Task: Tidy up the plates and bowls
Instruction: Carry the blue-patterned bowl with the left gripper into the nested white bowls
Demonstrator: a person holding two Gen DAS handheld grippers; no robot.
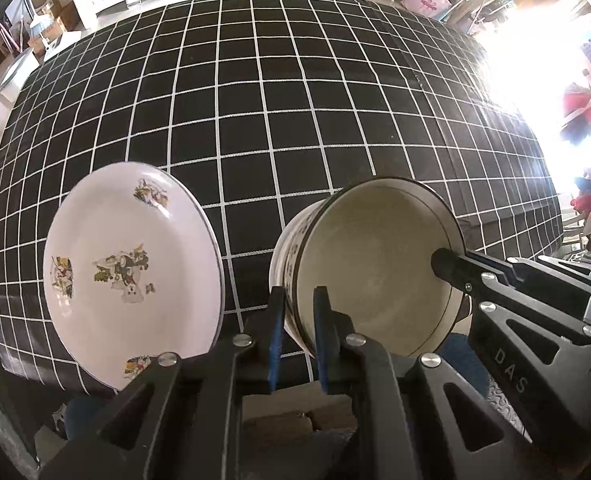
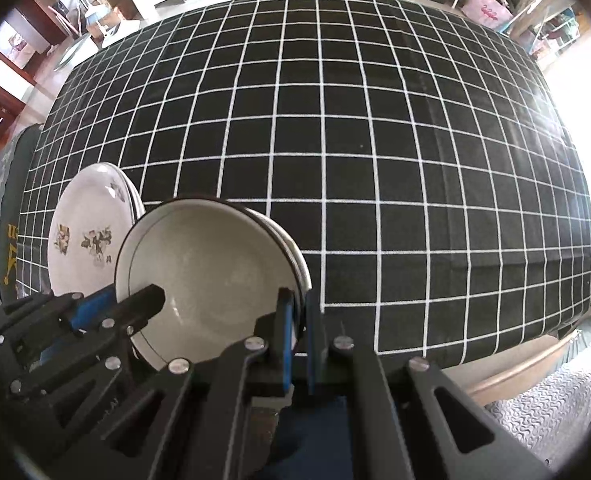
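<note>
Bowl (image 1: 375, 264) rim pinched on opposite sides by our left gripper (image 1: 298, 320) and right gripper (image 2: 297, 320), steadying it beside the plate (image 1: 131, 272) near the table's (image 1: 295, 120) front-left corner.

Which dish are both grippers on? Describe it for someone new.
On the black grid-pattern tablecloth, near its front edge, two dishes sit together. The target is the deep cream bowl with a dark rim line, pinched by both grippers; its neighbour, the white plate, is shallow with floral prints.

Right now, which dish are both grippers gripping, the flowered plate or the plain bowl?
The plain cream bowl with the dark rim line: the left gripper and right gripper each pinch its rim. The flowered plate beside it is untouched.
</note>
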